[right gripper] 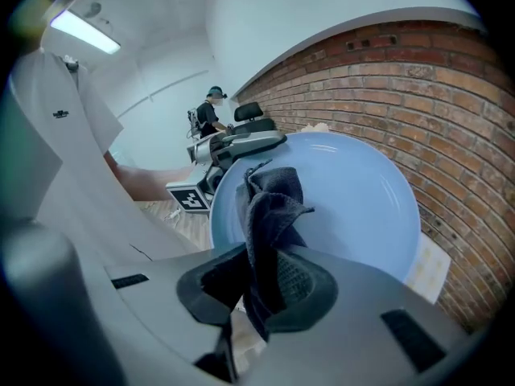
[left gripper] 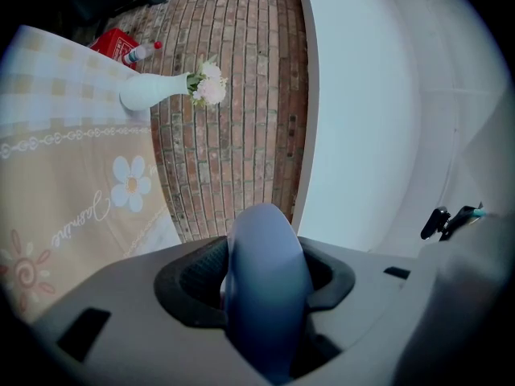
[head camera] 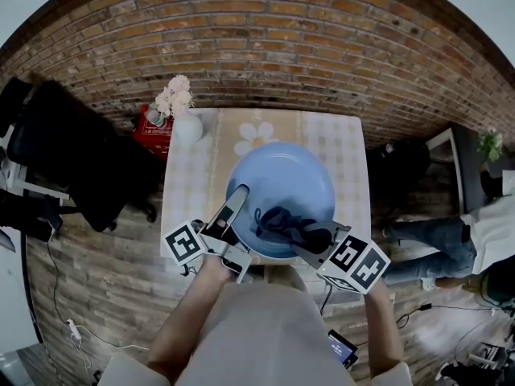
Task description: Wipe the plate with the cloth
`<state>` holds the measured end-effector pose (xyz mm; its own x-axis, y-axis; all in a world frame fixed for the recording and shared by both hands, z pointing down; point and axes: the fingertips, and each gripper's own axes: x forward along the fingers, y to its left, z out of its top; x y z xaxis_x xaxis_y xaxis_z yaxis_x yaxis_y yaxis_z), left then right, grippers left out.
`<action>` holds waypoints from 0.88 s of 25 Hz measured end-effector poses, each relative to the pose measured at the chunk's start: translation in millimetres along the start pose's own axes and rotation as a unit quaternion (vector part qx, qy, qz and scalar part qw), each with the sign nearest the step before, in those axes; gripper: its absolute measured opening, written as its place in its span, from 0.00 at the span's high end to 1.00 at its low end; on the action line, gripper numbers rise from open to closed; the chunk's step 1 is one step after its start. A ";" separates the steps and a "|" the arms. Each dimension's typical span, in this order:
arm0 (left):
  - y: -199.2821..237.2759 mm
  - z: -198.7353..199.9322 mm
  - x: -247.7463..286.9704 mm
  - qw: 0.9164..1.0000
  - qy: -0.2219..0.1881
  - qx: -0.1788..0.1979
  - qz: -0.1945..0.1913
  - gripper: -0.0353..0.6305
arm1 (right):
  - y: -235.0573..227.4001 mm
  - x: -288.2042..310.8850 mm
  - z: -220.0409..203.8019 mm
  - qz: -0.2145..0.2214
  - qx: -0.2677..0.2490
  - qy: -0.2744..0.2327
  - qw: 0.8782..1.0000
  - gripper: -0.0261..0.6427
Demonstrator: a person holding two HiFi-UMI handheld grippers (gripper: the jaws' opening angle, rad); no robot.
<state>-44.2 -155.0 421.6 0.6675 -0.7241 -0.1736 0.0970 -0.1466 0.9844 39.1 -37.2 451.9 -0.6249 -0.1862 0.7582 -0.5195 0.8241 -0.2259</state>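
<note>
Two handheld grippers work over a small table (head camera: 187, 185). The left gripper (head camera: 236, 202) has its jaws pressed onto the rim of a pale blue plate (head camera: 282, 175), and the plate's edge runs straight out ahead between them. The right gripper (right gripper: 269, 292) pinches a dark cloth (right gripper: 272, 203), whose loose folds rise just beyond its tips against the plate's inner face.

The plate looks rigid, smooth and breakable, and probably slippery under a rim hold, so it needs a firm clamp at the edge. The cloth looks soft and light and bunches easily.

Ahead of the right gripper, the plate's hollow lies open for sweeping. A white vase (head camera: 188, 127) stands well beyond the far rim.
</note>
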 end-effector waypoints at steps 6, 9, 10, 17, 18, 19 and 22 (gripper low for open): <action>-1.4 0.3 2.3 1.000 0.003 -0.001 -0.002 0.63 | -30.0 -7.6 -4.3 -0.031 0.019 -0.003 0.999 0.85; -1.7 -1.6 4.2 1.000 0.008 0.002 -0.003 0.63 | -48.2 -12.6 -5.3 -0.049 0.026 -0.006 0.998 0.85; -1.7 -1.9 5.0 1.000 0.009 0.004 -0.004 0.63 | -54.9 -13.9 -4.9 -0.054 0.025 -0.005 0.998 0.85; 0.3 -6.1 16.7 1.000 0.018 0.001 -0.009 0.63 | -107.7 -23.7 9.3 -0.089 0.007 -0.001 0.996 0.85; -0.8 -8.4 17.3 1.000 0.022 0.001 -0.010 0.63 | -112.6 -25.5 12.2 -0.094 0.003 0.000 0.996 0.85; -1.9 -10.9 17.8 1.000 0.025 0.002 -0.011 0.63 | -116.9 -27.1 15.4 -0.100 -0.001 0.001 0.995 0.85; -4.6 -16.8 18.0 0.999 0.035 0.006 -0.010 0.62 | -126.0 -28.8 27.7 -0.113 -0.016 0.002 0.993 0.85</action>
<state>-20.2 -156.1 414.4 0.7161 -0.6714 -0.1906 0.1021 -0.1694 0.9802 106.4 -150.5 441.6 -0.4918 -0.3661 0.7900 -0.6278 0.7778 -0.0303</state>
